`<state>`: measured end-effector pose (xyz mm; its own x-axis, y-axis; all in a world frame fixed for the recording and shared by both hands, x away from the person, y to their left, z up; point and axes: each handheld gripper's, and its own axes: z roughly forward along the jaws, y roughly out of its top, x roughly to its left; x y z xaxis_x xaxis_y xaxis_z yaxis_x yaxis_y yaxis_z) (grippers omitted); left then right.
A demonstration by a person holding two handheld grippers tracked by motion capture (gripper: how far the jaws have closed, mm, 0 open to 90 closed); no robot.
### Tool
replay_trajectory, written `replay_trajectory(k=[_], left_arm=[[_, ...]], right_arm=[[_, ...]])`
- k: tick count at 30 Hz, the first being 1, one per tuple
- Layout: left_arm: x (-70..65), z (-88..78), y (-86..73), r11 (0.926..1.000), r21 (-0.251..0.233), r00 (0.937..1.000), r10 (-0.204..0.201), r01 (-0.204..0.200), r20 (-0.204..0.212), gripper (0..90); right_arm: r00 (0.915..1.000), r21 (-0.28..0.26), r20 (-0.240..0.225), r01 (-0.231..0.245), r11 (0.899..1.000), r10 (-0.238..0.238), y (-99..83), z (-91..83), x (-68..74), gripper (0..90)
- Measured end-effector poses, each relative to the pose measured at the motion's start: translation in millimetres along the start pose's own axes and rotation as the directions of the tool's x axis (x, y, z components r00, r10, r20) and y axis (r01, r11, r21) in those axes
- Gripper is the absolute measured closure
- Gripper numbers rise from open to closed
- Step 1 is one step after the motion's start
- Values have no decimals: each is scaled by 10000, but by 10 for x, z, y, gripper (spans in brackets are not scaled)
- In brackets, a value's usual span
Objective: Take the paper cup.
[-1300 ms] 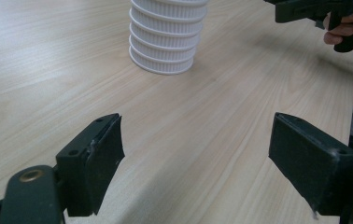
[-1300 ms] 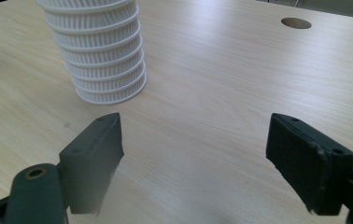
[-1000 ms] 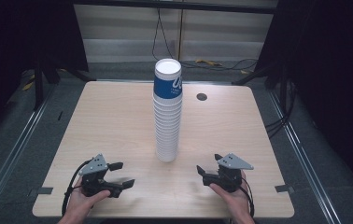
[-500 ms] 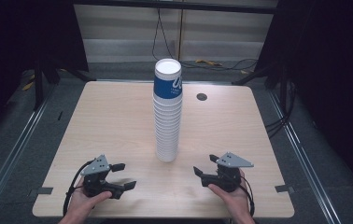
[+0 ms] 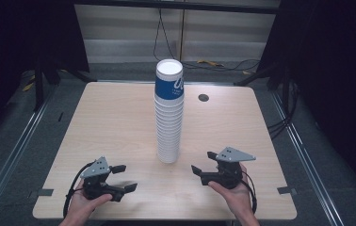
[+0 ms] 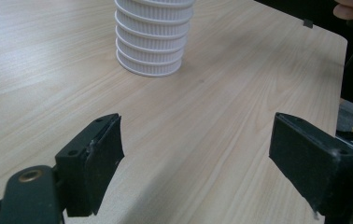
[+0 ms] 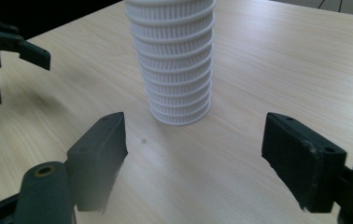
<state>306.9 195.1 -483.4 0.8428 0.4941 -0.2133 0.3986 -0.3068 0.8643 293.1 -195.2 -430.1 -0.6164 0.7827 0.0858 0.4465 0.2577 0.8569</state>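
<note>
White ribbed cup stack (image 5: 169, 120) — top cup (image 5: 169, 84) blue-banded — on pale woodgrain table (image 5: 110, 122).

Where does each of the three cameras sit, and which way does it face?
High view: above the person's table edge, looking forward and down at the cup stack; both hands, left gripper and right gripper show.
Left gripper view: rides the left gripper, facing the stack's base past open jaws.
Right gripper view: rides the right gripper, open jaws framing the stack.
All share the stack and table.
</note>
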Motion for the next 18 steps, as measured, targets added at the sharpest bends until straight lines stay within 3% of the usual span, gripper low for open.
replay_trajectory(k=[13,18], left_arm=[[-28,-9,-11,10000,58,10000,68,-68,-18,173],[-24,-18,-18,9999,97,9999,112,-112,-62,173]], right_arm=[[9969,-339,-693,340,9988,-363,381,-137,-4,197],[9921,-403,-1185,356,9986,-401,508,-108,-26,195]])
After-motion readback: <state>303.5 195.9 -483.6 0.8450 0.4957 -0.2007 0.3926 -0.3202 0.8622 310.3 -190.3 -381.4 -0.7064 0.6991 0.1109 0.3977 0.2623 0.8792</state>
